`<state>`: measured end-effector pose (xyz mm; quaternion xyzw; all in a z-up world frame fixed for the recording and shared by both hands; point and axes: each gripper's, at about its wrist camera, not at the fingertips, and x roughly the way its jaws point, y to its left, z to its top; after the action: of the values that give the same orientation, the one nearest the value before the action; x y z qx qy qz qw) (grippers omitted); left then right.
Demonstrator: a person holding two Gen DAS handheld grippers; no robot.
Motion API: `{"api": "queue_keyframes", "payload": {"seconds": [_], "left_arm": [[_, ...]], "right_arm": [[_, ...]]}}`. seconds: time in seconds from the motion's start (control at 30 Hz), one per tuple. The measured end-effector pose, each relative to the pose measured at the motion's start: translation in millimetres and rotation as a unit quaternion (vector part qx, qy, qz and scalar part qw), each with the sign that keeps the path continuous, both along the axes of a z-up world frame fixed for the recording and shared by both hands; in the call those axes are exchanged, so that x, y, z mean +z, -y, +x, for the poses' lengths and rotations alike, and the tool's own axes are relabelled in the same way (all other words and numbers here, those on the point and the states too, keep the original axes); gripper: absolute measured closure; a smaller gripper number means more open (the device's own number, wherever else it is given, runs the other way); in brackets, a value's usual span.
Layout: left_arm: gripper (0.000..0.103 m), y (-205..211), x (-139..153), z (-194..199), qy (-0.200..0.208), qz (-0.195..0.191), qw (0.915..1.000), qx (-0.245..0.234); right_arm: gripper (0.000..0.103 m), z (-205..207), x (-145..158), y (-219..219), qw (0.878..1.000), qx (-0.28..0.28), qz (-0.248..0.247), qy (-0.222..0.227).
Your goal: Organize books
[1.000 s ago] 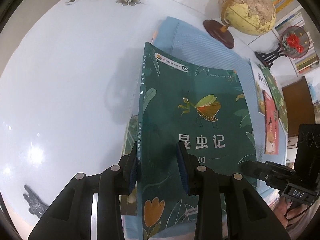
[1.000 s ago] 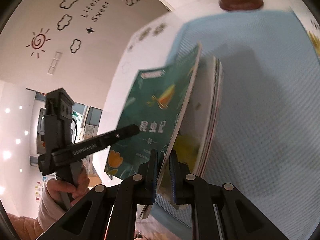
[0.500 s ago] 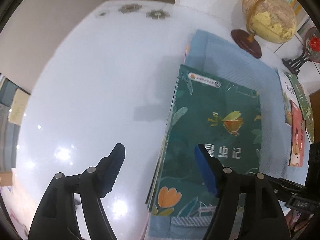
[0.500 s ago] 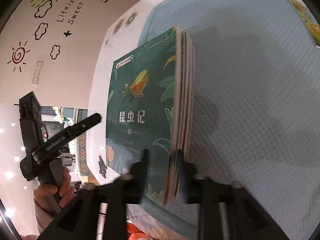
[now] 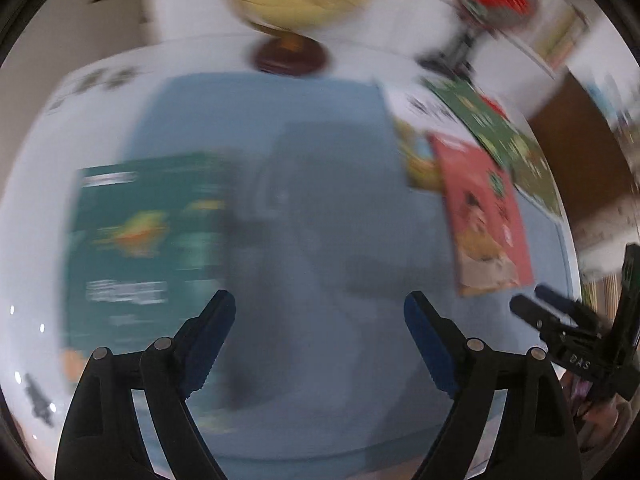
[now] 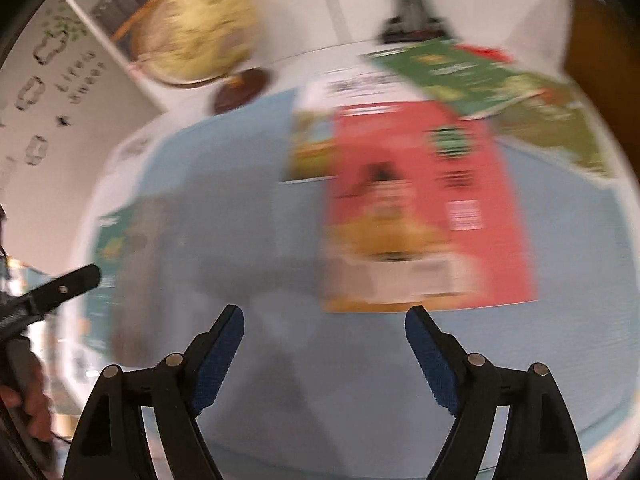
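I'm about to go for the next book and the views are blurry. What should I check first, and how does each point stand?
1. Left tongs empty, jaws opening: ok.
2. Right tongs empty, jaws opening: ok.
3. Dark green book lying released on the blue mat: ok.
4. Red book on top of the loose pile, unobstructed: ok.
5. Red book's near edge raised enough to grip: cannot tell.
6. Image sharp enough to aim: not ok.

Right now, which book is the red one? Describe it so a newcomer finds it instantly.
Start at the pale blue textured mat below the yellowish globe. At its right lie overlapping books; the red-covered book lies on top, nearest the camera. Its neighbours are white-and-yellow and green.
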<state>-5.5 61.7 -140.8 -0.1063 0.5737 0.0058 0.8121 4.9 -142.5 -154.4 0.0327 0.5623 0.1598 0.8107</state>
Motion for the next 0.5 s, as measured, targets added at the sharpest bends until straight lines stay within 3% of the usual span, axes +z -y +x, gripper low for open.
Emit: {"api": "queue_keyframes", "payload": {"seconds": [0.2, 0.27, 0.3, 0.37, 0.5], "left_arm": [[0.017, 84.7, -51.7, 41.9, 0.008, 0.015, 0.9997, -0.017], [0.017, 99.2, -64.8, 51.3, 0.011, 0.021, 0.9996, -0.011], [0.017, 105.9, -73.0, 57.5, 0.011, 0.024, 0.9996, -0.008], [0.004, 117.0, -78.7, 64.9, 0.035, 0.045, 0.9984, 0.005], [0.000, 119.1, -81.7, 68.1, 0.078, 0.054, 0.9952, 0.026]], "right_arm": [[0.022, 11.7, -35.3, 73.7, 0.987, -0.007, -0.148, 0.068], [0.022, 18.2, -47.1, 91.7, 0.981, 0.001, -0.172, 0.089], [0.019, 24.2, -53.5, 100.3, 0.982, 0.007, -0.166, 0.087], [0.008, 32.4, -57.3, 114.5, 0.986, 0.001, -0.136, 0.097], [0.000, 54.5, -67.5, 134.0, 0.992, -0.026, -0.082, 0.093]]}}
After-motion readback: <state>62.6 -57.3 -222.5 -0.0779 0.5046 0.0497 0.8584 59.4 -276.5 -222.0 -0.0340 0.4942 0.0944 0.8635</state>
